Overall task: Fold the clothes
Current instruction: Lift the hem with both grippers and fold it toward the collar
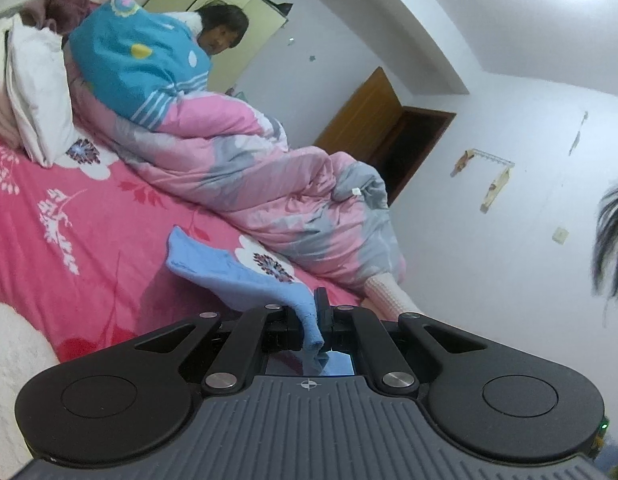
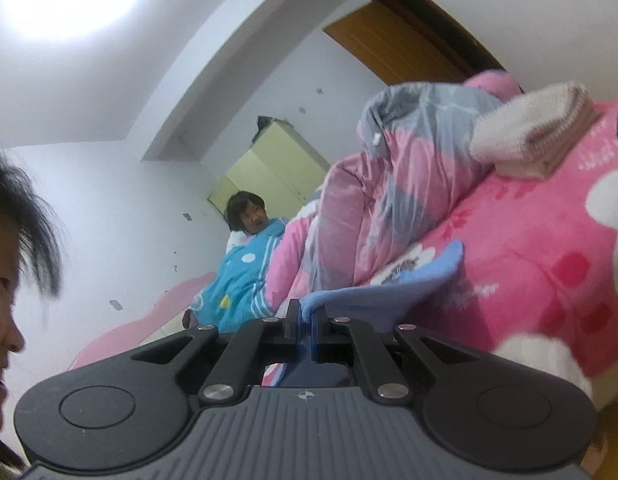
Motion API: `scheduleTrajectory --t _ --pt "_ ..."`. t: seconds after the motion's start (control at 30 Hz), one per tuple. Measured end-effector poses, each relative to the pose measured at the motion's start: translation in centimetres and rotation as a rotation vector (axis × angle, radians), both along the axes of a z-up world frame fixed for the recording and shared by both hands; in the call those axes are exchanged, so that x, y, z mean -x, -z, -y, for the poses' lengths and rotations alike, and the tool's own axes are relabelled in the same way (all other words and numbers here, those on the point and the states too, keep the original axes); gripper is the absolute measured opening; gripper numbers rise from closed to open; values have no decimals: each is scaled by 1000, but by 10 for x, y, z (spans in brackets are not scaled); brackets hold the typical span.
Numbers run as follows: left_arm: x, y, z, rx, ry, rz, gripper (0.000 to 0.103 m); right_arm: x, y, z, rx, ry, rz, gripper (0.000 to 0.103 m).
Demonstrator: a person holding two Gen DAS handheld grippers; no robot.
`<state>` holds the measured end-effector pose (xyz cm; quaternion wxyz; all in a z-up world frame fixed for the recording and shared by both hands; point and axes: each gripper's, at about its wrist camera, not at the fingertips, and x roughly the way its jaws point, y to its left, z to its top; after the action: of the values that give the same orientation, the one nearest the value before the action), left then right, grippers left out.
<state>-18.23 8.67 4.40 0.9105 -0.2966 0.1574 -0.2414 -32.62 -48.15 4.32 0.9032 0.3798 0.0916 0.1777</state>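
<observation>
A light blue cloth point(image 1: 233, 276) hangs lifted above the pink flowered bed sheet point(image 1: 69, 232). My left gripper point(image 1: 309, 312) is shut on one bunched corner of it, and a tail of cloth drops down between the fingers. In the right wrist view the same blue cloth point(image 2: 389, 296) stretches away over the bed sheet point(image 2: 529, 260). My right gripper point(image 2: 307, 314) is shut on another edge of it. The cloth's far corner sticks up free in both views.
A pink and grey quilt point(image 1: 269, 176) lies heaped along the bed, with a person in a blue top point(image 1: 149, 60) sitting in it. A white pillow point(image 1: 41, 96) lies at the head. A folded white and pink knit point(image 2: 537, 136) sits on the bed. An open wooden door point(image 1: 373, 120) is behind.
</observation>
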Motion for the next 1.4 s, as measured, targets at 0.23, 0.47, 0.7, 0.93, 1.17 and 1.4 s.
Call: scheduleTrajectory --t 0.23,0.47,0.7,0.93,1.17,1.4 --pt "-54 6 2 64 12 -38 2 -50 9 11 -52 9 -44 4" --pt "-130 9 15 67 -10 -48 2 -127 17 14 -76 2 -36 4" --pt "-207 32 14 20 -112 -102 2 -215 26 13 -75 26 -68 4" --pt "-287 63 19 -37 -165 -199 2 -318 47 11 -6 47 -145 4" --pt "-353 99 28 -88 -160 -293 2 -399 92 14 33 85 -275 4" --pt "-391 135 28 -52 -132 -339 4 -438 149 35 -138 87 -425 6"
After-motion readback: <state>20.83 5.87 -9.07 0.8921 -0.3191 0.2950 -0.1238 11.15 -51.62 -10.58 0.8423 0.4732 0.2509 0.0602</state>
